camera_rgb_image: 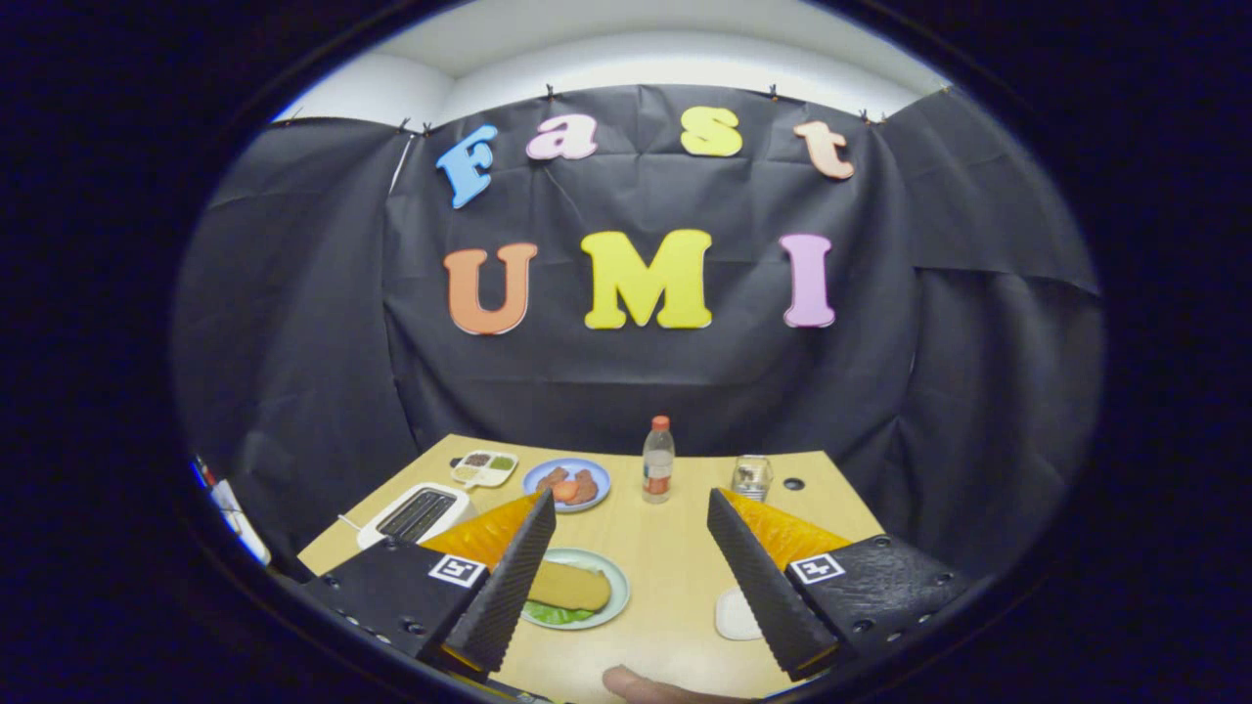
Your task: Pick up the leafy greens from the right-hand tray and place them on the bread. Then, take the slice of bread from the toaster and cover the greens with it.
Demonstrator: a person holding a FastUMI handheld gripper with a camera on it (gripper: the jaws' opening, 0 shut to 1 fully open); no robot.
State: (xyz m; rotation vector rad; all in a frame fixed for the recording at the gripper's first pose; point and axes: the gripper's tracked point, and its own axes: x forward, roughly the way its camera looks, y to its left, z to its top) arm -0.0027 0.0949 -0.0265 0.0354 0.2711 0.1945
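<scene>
Gripper [631,567] jaws wide apart, empty, above desk [665,587] w/ bread [569,587] atop greens [554,614] on plate [608,569] by left jaw at 9 o'clock, toaster [416,513] at 10.

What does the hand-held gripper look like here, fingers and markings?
The hand-held gripper has two wedge-shaped fingers with black, finely ribbed pads facing inward and orange outer sides. Each finger sits on a black block with screw holes, and each block carries a small square black-and-white marker. No cables visible.
</scene>
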